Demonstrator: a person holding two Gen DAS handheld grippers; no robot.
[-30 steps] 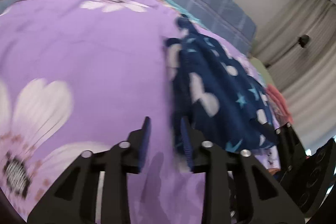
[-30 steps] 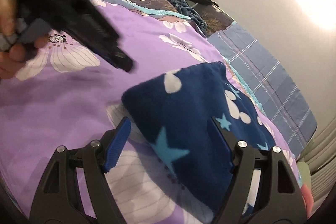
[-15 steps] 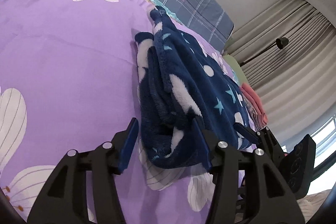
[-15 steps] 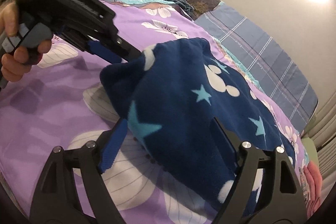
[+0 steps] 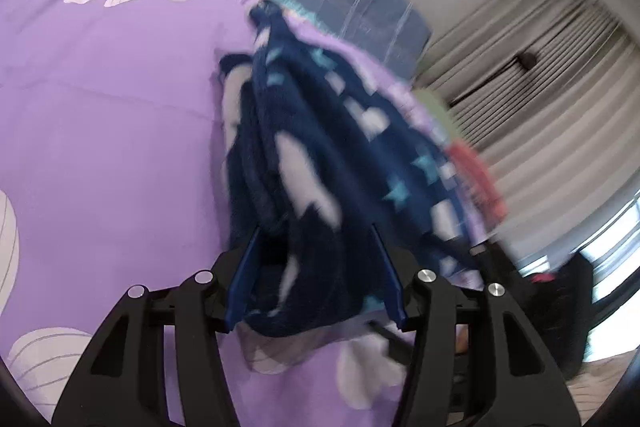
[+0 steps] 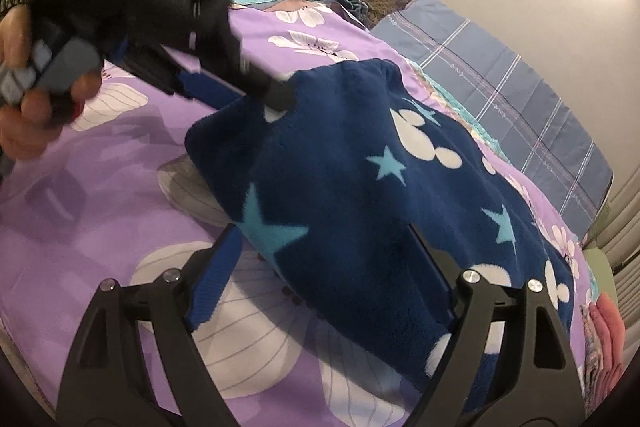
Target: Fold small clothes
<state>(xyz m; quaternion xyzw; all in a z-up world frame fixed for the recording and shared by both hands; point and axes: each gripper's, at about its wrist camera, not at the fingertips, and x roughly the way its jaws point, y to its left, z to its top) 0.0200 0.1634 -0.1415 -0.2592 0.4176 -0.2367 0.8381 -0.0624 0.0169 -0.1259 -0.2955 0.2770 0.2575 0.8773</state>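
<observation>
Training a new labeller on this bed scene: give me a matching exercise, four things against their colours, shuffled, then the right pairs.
Things:
1. fleece garment
2. bedsheet
3. pillow
4. folded item at the far edge

Colours:
A. purple with white flowers
B. pink
C. navy with stars and white shapes
D. grey-blue with a check of thin lines

Pairs: 1-C, 2-A, 3-D, 4-B
</observation>
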